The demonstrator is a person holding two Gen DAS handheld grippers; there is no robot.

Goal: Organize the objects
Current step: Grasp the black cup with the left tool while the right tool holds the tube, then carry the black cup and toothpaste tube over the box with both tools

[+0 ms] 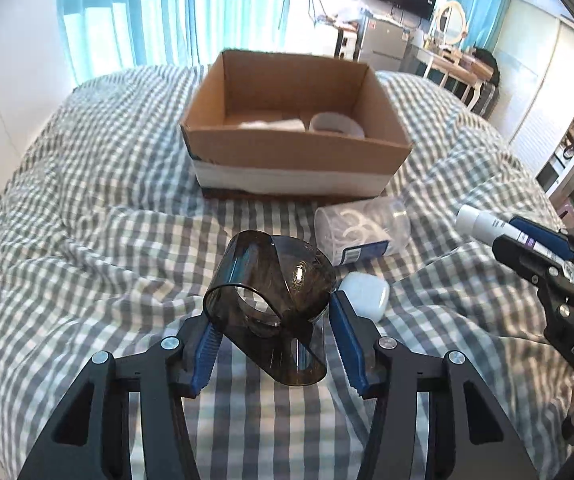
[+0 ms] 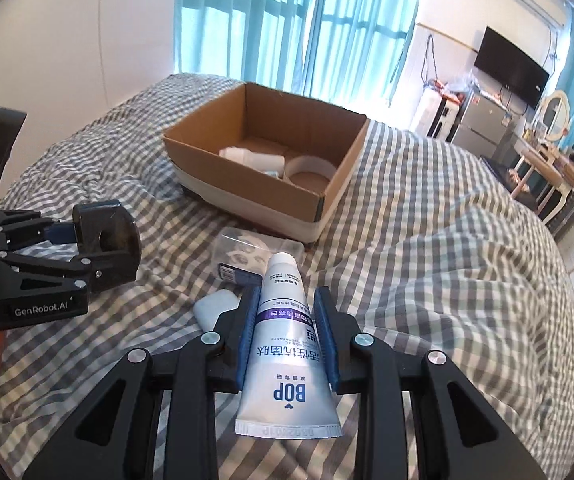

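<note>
Gingham quilt (image 1: 99, 200): one grey-and-white checked cover over the whole bed, soft and rumpled, so everything on it sits a bit tilted.
Cardboard box (image 1: 287, 148): one, open-topped, mid-bed beyond both grippers; looks like the collecting place.
Inside the box: two pale things, a white roll of tape (image 2: 310, 168) and a white packet (image 2: 247, 156) beside it.
Clear tub (image 1: 361, 228): one, lying on its side just in front of the box, white rings inside.
Left gripper (image 1: 271, 320): jaws clamped across one smoky dark plastic holder (image 1: 275, 280), lifted off the quilt, probably bound for the box.
Right gripper (image 2: 287, 312): jaws closed on one white toothpaste tube (image 2: 287, 344), cap pointing toward the box.
White case (image 1: 365, 292): one small rounded piece, resting on the quilt between the grippers, near the tub.
Left to gather, I'd say: two items, tub and case.
</note>
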